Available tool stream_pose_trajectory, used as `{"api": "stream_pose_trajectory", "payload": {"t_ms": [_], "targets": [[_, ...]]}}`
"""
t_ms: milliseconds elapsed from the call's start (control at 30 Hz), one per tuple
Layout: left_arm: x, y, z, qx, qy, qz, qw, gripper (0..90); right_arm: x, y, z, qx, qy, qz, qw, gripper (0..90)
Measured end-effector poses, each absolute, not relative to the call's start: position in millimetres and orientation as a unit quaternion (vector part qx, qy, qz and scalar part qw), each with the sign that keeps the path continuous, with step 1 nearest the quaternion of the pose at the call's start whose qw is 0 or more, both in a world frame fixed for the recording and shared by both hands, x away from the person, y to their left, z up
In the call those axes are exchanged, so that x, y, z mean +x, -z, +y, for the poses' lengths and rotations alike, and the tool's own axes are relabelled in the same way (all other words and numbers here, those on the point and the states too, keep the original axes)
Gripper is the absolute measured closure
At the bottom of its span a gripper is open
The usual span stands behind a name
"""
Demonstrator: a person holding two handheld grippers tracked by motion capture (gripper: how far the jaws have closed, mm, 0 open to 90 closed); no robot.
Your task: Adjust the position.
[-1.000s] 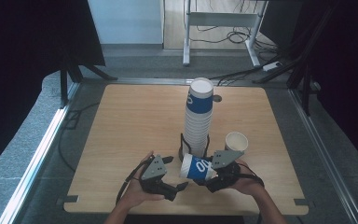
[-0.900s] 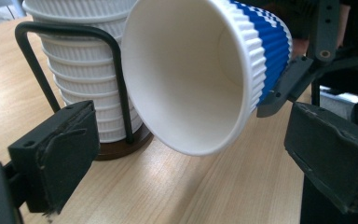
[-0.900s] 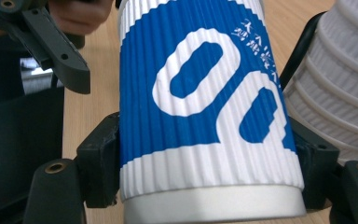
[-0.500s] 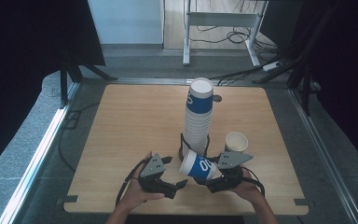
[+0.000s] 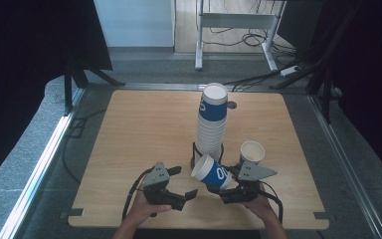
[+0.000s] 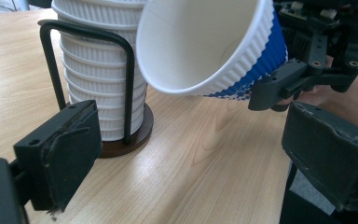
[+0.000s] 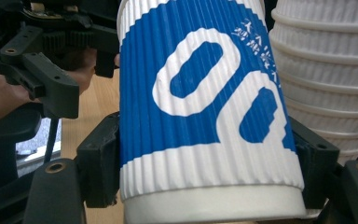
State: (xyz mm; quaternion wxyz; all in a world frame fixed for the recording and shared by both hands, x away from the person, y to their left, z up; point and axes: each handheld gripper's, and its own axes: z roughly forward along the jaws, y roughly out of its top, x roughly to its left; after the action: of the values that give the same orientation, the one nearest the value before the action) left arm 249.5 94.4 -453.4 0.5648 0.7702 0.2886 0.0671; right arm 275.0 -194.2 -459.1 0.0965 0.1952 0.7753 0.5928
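Observation:
A tall stack of white ribbed paper cups (image 5: 211, 127) with a blue one on top stands in a black wire holder (image 6: 128, 93) at mid-table. My right gripper (image 5: 222, 183) is shut on a blue-and-white ribbed cup (image 5: 210, 172), which lies tilted above the table with its mouth towards my left gripper. In the right gripper view the cup (image 7: 205, 116) sits between both pads (image 7: 100, 158). My left gripper (image 5: 184, 181) is open just left of it; its jaws have closed a little and nothing is between them. In the left gripper view the cup's mouth (image 6: 205, 46) hangs above the jaws.
A single white cup (image 5: 252, 152) stands upright on the wooden table (image 5: 144, 124) just right of the stack, behind my right gripper. The holder's round base (image 6: 137, 135) sits close in front of the left gripper. Cables and table legs lie on the floor beyond.
The right gripper with its cup has shifted slightly right and the left gripper's jaws have narrowed a little. The stack and the loose cup have not moved.

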Motion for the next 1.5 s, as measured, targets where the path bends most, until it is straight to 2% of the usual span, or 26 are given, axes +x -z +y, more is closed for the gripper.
{"api": "stream_pose_trajectory", "payload": {"t_ms": [300,633,1033,1167,1500], "targets": [[248.4,455.4,93.7,0.743,-0.043,0.302,0.595,5.3,272.1,468.4,-193.2,0.202,-0.611,0.759,0.098,26.3],[250.3,456.2,89.3,0.717,0.009,0.306,0.627,3.9,268.4,473.7,-187.2,0.198,-0.642,0.734,0.098,26.4],[262.0,460.0,84.2,0.685,0.053,0.322,0.651,3.8,264.8,480.5,-173.6,0.180,-0.659,0.726,0.078,26.4],[264.6,461.1,84.6,0.678,0.052,0.330,0.655,9.4,263.0,481.9,-167.5,0.171,-0.655,0.732,0.077,26.5],[266.8,463.3,87.5,0.673,0.060,0.323,0.662,14.9,262.9,485.9,-165.0,0.169,-0.646,0.740,0.076,26.2]]}}
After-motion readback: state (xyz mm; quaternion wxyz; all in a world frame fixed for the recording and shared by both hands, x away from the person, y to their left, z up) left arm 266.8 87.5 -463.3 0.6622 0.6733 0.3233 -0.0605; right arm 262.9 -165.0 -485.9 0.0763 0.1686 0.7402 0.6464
